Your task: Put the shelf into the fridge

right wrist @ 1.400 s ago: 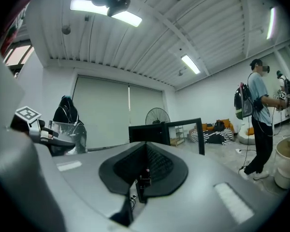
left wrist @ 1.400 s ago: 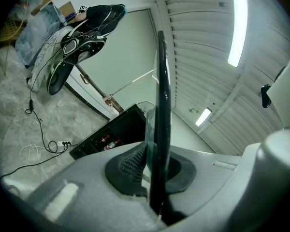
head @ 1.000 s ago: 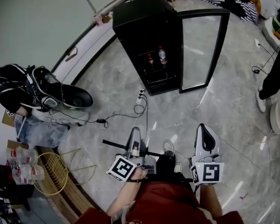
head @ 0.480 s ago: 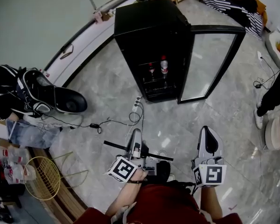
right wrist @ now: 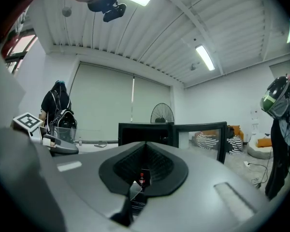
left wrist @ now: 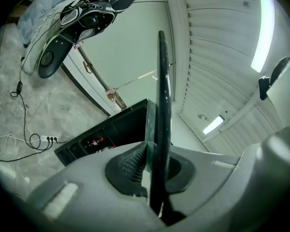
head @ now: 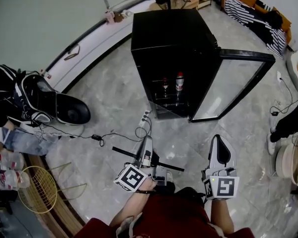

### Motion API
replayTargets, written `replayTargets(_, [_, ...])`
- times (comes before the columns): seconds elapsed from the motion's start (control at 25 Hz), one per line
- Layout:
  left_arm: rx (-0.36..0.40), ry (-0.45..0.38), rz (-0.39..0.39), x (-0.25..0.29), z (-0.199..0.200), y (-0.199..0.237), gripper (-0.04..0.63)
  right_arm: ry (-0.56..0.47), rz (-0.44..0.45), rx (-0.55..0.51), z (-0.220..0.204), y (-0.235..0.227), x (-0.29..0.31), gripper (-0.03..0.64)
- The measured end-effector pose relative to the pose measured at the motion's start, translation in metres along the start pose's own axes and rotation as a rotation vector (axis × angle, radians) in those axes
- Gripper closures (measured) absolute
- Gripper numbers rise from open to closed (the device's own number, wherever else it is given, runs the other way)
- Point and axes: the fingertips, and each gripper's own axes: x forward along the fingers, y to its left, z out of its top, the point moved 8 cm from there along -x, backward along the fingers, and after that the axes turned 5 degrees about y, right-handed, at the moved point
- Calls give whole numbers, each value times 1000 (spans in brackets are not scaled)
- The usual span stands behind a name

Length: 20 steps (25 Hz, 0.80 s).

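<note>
Black and boxy, the fridge (head: pixel 170 38) stands on the grey marbled floor (head: pixel 114 95) in the head view. Its glass door (head: pixel 233 86) is swung wide to the right, and two bottles (head: pixel 179 81) stand on a level inside. Well short of it, the left gripper (head: pixel 146 144) points toward the cabinet with its jaws clamped on the shelf (head: pixel 121 152). The shelf is seen edge-on as a thin dark bar sticking out to both sides of the jaws. The right gripper (head: pixel 216 139) is held alongside, apart from the shelf. A white power strip (head: pixel 145 117) lies on the floor between the grippers and the fridge.

The left gripper view is rolled. Here the left gripper (left wrist: pixel 154 164) has its ribbed pads (left wrist: pixel 131 164) pressed against the shelf (left wrist: pixel 163 95), which rises as a narrow dark strip through the frame. Behind it the fridge (left wrist: pixel 118 124) lies tilted, with the bottles (left wrist: pixel 93 141) small inside.

In the right gripper view, the right gripper (right wrist: pixel 144 162) has its jaws drawn together, leaving only a slit, and holds nothing. Past them are the fridge (right wrist: pixel 144 129), its door (right wrist: pixel 201 131), one red-capped bottle (right wrist: pixel 141 178) and a standing fan (right wrist: pixel 162 114).
</note>
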Motion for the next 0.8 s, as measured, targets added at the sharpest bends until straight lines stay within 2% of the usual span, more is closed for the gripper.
replayTargets(0.12, [28, -14, 13, 12, 8, 2, 577, -2, 19, -11, 1, 2, 16, 617])
replayTargets(0.36, [-23, -38, 23, 36, -1, -1, 577, -10, 45, -12, 1, -23, 45, 617])
replayTargets(0.52, [13, -71, 33, 64, -8, -9, 577, -24, 115, -22, -3, -47, 77, 617])
replayTargets(0.8, [3, -141, 90, 110, -31, -23, 577, -59, 229, -10, 0, -101, 126, 617])
